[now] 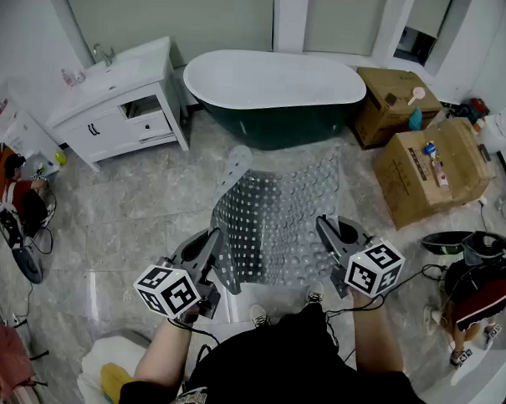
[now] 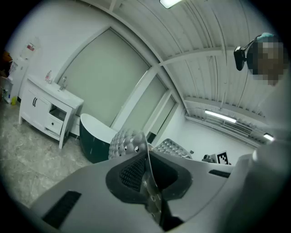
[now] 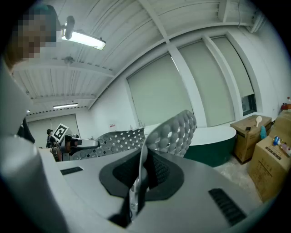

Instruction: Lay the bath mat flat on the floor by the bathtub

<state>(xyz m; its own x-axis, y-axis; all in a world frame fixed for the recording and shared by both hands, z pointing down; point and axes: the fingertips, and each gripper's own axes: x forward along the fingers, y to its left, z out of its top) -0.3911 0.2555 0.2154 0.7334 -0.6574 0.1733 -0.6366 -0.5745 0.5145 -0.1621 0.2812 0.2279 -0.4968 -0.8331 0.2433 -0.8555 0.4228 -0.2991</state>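
Note:
A clear, bubble-textured bath mat (image 1: 278, 211) hangs in the air between my two grippers, in front of the dark green bathtub (image 1: 274, 93) with its white rim. My left gripper (image 1: 216, 237) is shut on the mat's near left edge. My right gripper (image 1: 323, 225) is shut on its near right edge. In the left gripper view the mat (image 2: 129, 143) stands up out of the closed jaws, with the bathtub (image 2: 93, 139) behind. In the right gripper view the mat (image 3: 175, 132) curls up from the closed jaws, and the bathtub (image 3: 213, 143) lies beyond it.
A white vanity cabinet (image 1: 115, 103) stands left of the tub. Cardboard boxes (image 1: 434, 167) sit at the right. Grey tiled floor (image 1: 144, 201) stretches between me and the tub. Bags and cables (image 1: 22, 220) lie at the left wall, shoes and gear (image 1: 475, 282) at the right.

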